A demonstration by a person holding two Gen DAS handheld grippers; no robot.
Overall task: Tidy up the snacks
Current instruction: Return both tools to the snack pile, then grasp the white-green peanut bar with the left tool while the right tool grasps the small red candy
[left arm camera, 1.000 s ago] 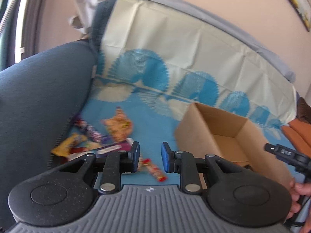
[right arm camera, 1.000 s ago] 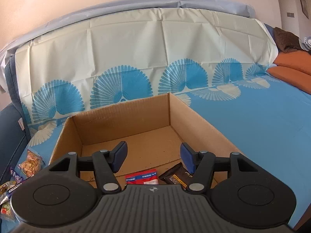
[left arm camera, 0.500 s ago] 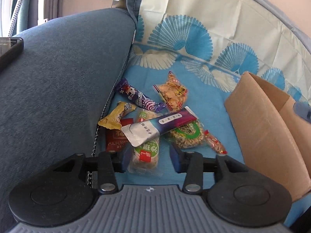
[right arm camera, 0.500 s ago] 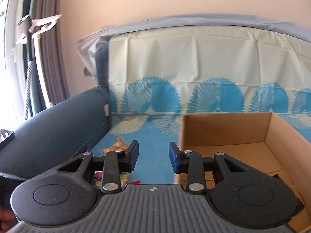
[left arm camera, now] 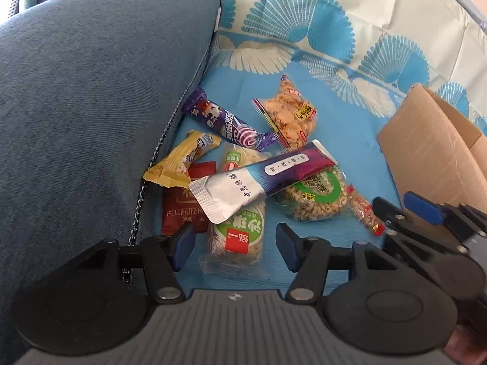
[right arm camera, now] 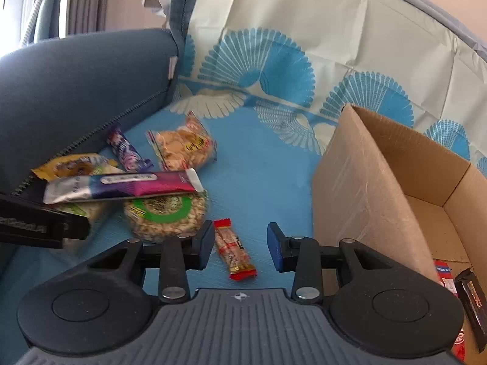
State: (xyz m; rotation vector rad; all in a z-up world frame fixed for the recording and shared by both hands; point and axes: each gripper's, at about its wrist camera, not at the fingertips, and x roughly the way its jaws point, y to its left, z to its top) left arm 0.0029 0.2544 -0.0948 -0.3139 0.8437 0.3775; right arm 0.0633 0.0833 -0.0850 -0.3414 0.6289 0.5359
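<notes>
- Currently, a clear rice-cracker pack with a green-and-red label (left arm camera: 236, 237) is framed untouched by the released left tongs (left arm camera: 233, 249), just widened.
- Similarly, a small red-ended snack stick (right arm camera: 233, 251) is framed by the released right tongs (right arm camera: 240, 251).

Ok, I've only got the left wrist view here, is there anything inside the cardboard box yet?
Observer: Yes. The right wrist view shows a red and white packet and a dark bar lying on the floor of the box.
Operator: And what is the right gripper lined up on?
Observer: The right gripper frames the small snack stick on the blue cover. Its jaws have just been opening and are not pressing on the stick.
</notes>
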